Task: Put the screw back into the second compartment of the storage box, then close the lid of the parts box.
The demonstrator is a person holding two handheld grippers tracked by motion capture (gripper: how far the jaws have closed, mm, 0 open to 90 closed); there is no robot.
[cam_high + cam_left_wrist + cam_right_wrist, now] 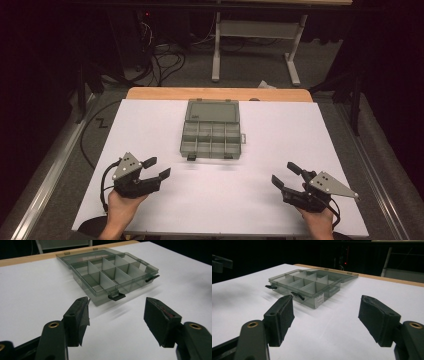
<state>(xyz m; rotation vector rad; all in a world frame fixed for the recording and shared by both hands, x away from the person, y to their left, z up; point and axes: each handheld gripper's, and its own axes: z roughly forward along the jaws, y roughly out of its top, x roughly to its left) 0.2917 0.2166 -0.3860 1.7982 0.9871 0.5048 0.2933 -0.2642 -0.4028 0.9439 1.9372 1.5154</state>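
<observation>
A smoky see-through organizer box [211, 136] lies in the middle of the white table [150, 125], its lid laid flat open toward the far side. Its divided compartments [110, 272] look empty, and two black latches hang at its near edge. My left gripper [156, 168] hovers at the near left, open with nothing between its jaws, pointing toward the box [107, 275]. At the near right, my right gripper [286, 175] is also open and empty, aimed at the box [309, 286] from the other side. Both are well short of the box.
The white sheet covers a wooden tabletop whose far edge [220, 93] shows bare. Beyond it stands a white table frame [255, 40] with cables on the dark floor. A metal rail [45, 170] runs along the left.
</observation>
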